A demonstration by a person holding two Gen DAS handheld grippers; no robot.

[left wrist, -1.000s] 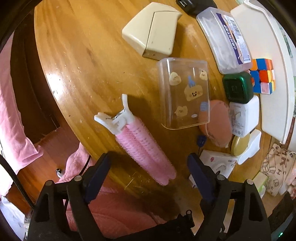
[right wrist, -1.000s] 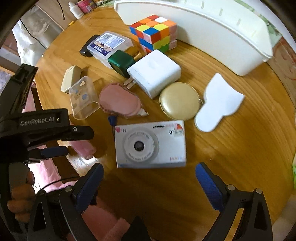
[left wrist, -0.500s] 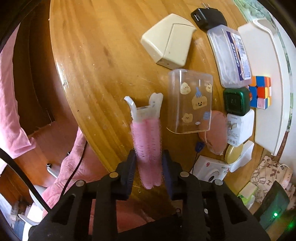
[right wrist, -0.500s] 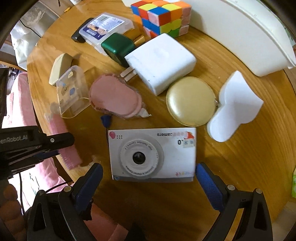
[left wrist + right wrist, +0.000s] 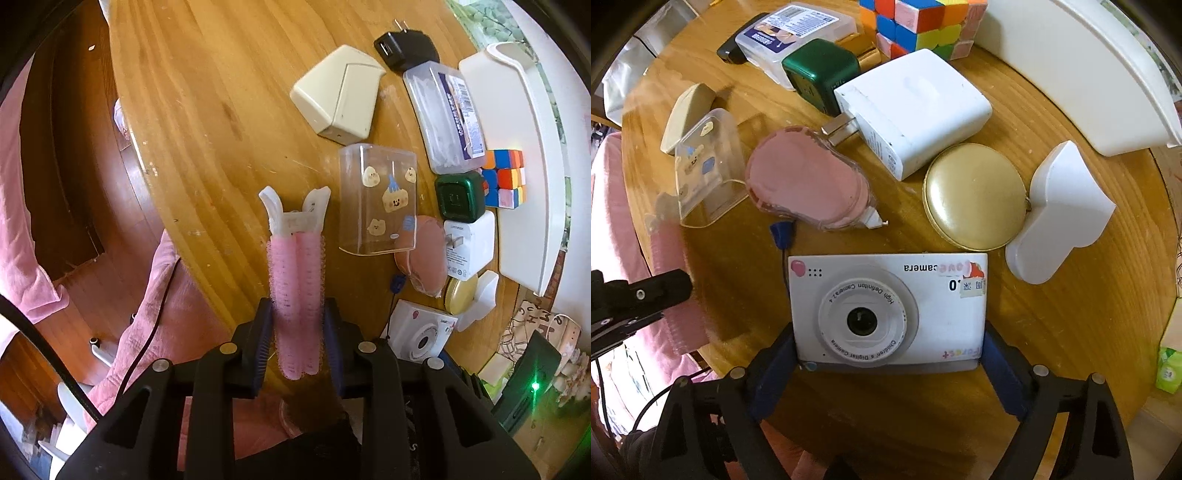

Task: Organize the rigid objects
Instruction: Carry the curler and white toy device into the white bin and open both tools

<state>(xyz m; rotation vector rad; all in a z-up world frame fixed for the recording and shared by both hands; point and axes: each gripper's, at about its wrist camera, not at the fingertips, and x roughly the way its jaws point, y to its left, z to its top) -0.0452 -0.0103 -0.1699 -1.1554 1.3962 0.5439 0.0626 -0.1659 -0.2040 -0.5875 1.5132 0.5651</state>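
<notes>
On the wooden table [image 5: 207, 110], the left gripper [image 5: 298, 328] clamps the pink hair clip [image 5: 295, 280]; the right gripper [image 5: 886, 354] presses both sides of the white camera [image 5: 886, 306].

rubik's cube [image 5: 923, 26] cut off above

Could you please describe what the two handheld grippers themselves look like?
Both the left gripper and the right gripper have matte black angular frames with silver rivets and ribbed dark-blue fingers. A thin black cable trails beside the left one.
</notes>
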